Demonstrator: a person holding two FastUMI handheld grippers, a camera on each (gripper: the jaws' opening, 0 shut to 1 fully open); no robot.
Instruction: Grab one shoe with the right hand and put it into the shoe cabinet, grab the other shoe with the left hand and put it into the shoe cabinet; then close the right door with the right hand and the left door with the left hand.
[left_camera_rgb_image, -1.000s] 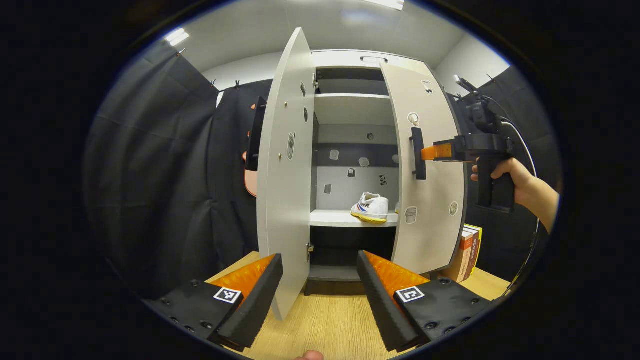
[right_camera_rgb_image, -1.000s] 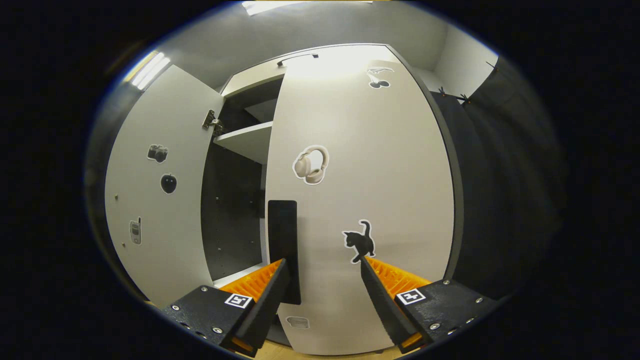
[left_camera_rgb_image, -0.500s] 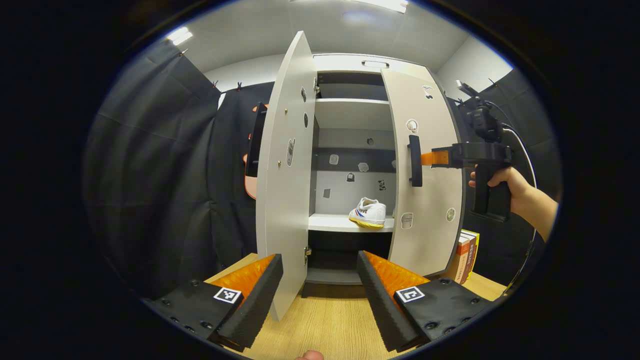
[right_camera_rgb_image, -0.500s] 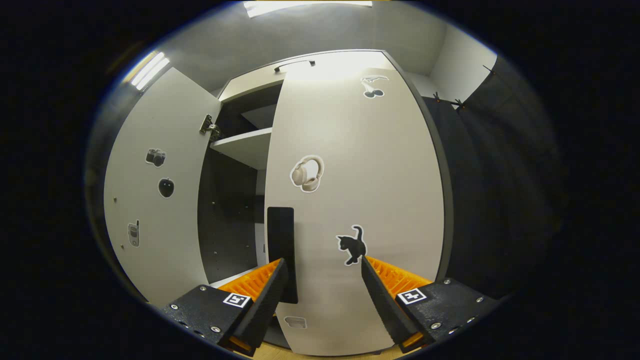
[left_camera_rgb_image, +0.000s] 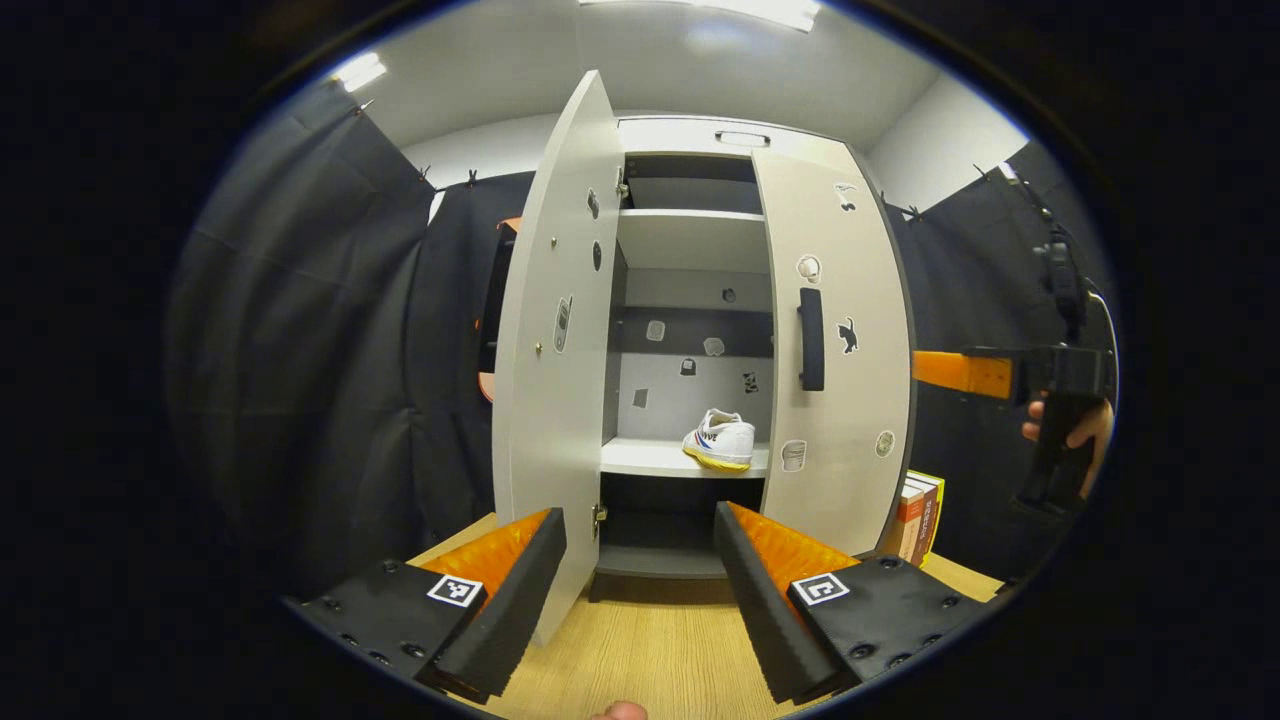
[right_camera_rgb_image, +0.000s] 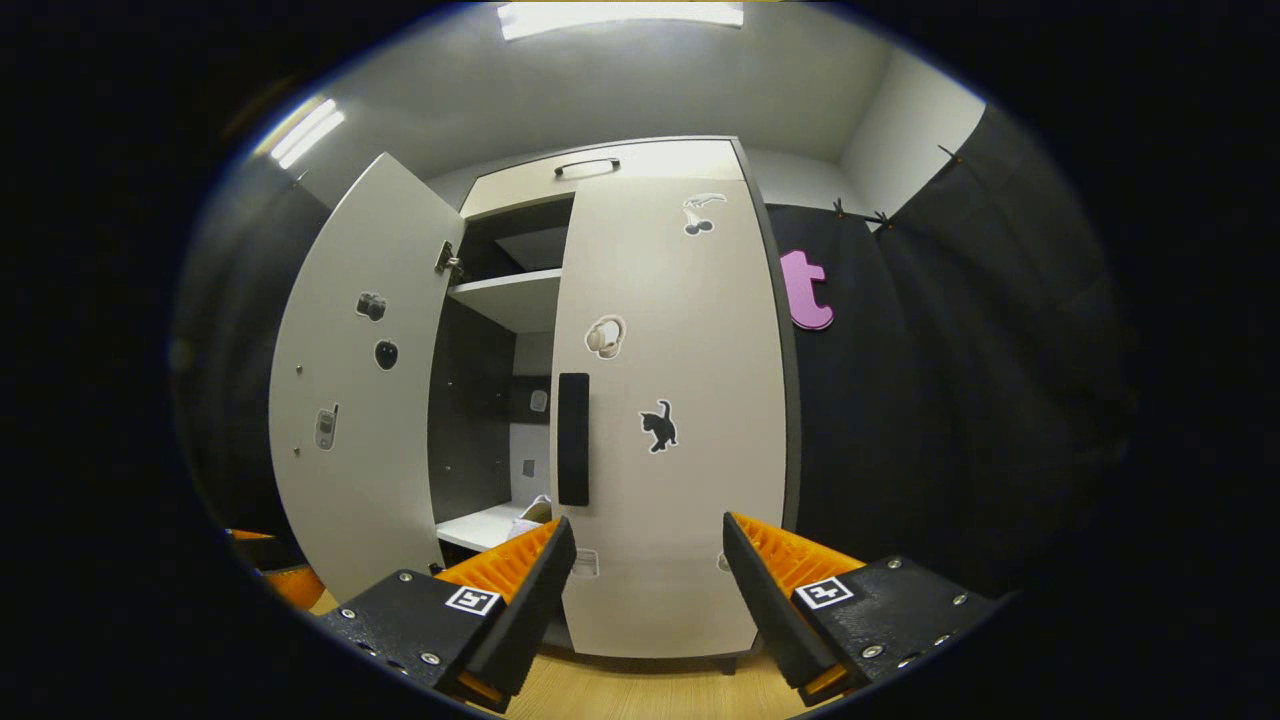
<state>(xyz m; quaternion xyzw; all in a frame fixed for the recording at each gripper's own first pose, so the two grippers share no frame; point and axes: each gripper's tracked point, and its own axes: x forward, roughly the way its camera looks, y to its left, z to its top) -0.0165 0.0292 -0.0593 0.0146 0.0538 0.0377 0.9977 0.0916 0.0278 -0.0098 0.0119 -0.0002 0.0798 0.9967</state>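
Note:
A white shoe (left_camera_rgb_image: 722, 440) with a yellow sole sits on the middle shelf of the shoe cabinet (left_camera_rgb_image: 690, 135). The cabinet's left door (left_camera_rgb_image: 555, 340) stands wide open. Its right door (left_camera_rgb_image: 840, 340), with a dark handle (left_camera_rgb_image: 811, 338), lies flat or almost flat against the front. My left gripper (left_camera_rgb_image: 640, 590) is open and empty, low in front of the left door's edge. In the left gripper view my right gripper (left_camera_rgb_image: 930, 369), held by a hand (left_camera_rgb_image: 1075, 425), hangs to the right of the cabinet, apart from the door. In the right gripper view my right gripper (right_camera_rgb_image: 645, 600) is open, facing the right door (right_camera_rgb_image: 680, 420).
Several books (left_camera_rgb_image: 920, 515) stand upright beside the cabinet's right side on the wooden table (left_camera_rgb_image: 650, 650). Black cloth walls close in left and right. Stickers dot both doors. Part of the left gripper (right_camera_rgb_image: 270, 580) shows low left in the right gripper view.
The right door has swung further shut. My right gripper has drawn back from it, away to the right. The left gripper has hardly moved.

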